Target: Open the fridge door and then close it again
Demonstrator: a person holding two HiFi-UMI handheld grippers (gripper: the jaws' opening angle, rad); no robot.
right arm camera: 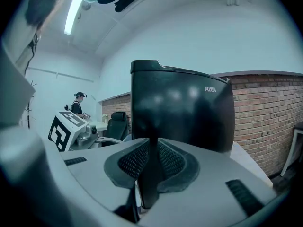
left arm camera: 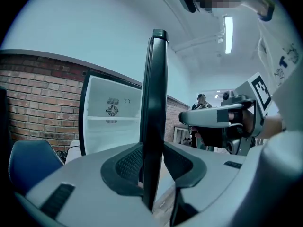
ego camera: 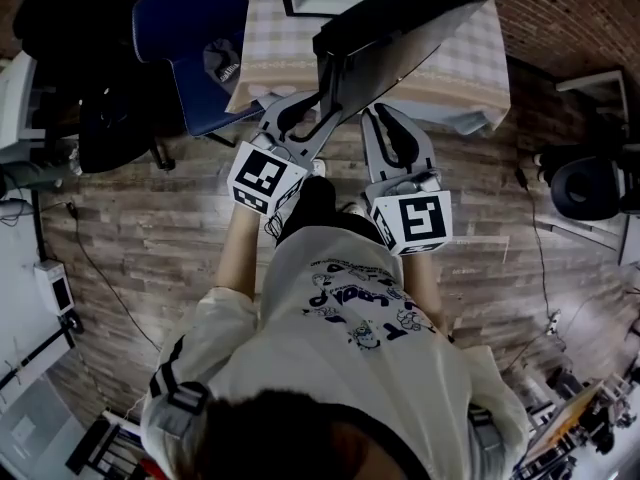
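- White-lined fridge point(left arm camera: 111, 126) stands open beyond your left fingers and off to their left. It sits on a check-clothed surface point(ego camera: 265, 48), so its door is at arm height for you.
- Black fridge door point(left arm camera: 155, 103) stands well out from the cabinet, upright. You see it edge-on, running straight between your left fingers. I judge the task to be about at the turn from opening to closing.
- Your left gripper point(left arm camera: 154, 167) straddles the door's free edge. Its fingers point(left arm camera: 125, 167) are half spread, one pad on each face, and seem to pinch the door. That hold lets you draw or push it either way.
- Your right gripper point(right arm camera: 151, 162) has its fingers point(right arm camera: 173, 162) pressed together on nothing. They aim at the door's glossy outer face just ahead, probably as a blunt pusher. Whether the tips touch it is unclear.
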